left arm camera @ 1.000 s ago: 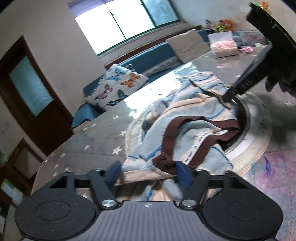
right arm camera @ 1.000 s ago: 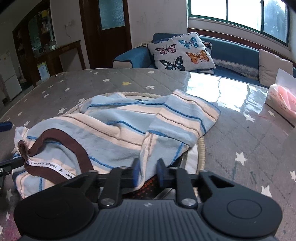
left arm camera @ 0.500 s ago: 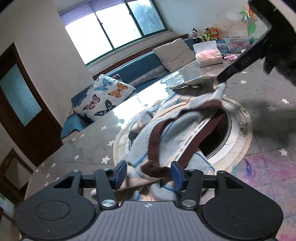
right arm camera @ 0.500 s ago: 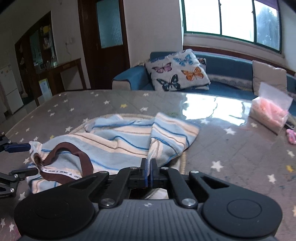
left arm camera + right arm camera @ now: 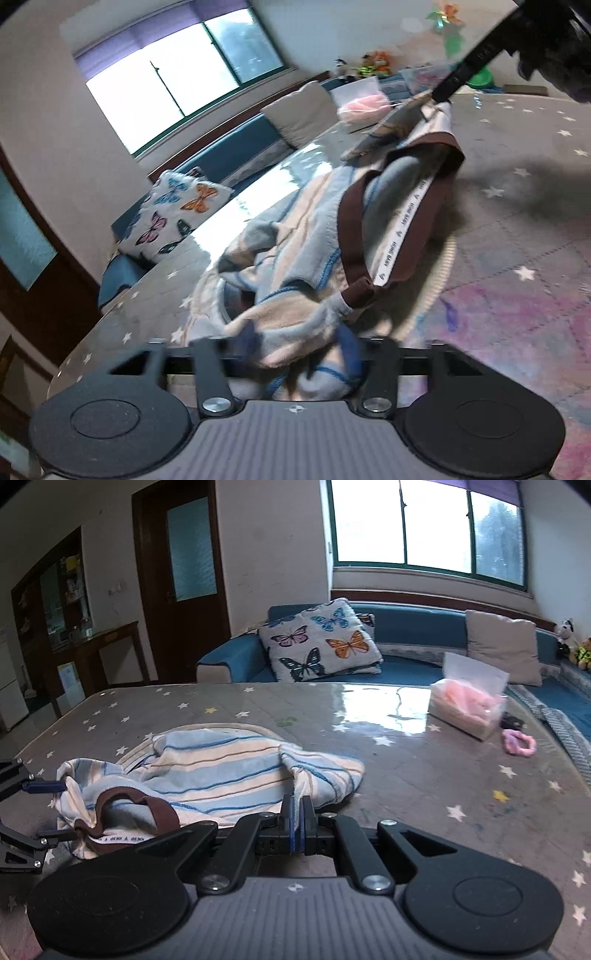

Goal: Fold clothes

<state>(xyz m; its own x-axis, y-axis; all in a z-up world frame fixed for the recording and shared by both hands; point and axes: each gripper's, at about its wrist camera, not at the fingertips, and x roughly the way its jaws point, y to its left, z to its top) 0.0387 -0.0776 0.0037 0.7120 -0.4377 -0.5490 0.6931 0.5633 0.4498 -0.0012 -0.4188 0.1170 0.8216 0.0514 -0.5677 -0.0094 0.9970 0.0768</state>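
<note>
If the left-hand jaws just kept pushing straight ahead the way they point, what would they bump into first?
Almost at once, the striped garment: its bunched edge already lies between the closing jaws of the left gripper. Straight beyond is more of the same cloth, with its brown collar band, heaped on the star-patterned table. Depth past that is unclear.

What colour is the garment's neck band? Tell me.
Dark brown neck band, clearest in the left wrist view.

Striped garment (image 5: 221, 771): soft, fuzzy cloth, matt; brown collar band (image 5: 351, 221) of smoother knit, white printed tape inside. Table cover (image 5: 406, 794): glossy clear film over quilted star-print fabric, mirror glare near window. Gripper bodies (image 5: 295, 897): matt black plastic, ribbed grey centre, shiny metal screws. Butterfly cushion (image 5: 321, 642): printed woven cloth. Door (image 5: 181, 572): dark wood, frosted glass pane.
</note>
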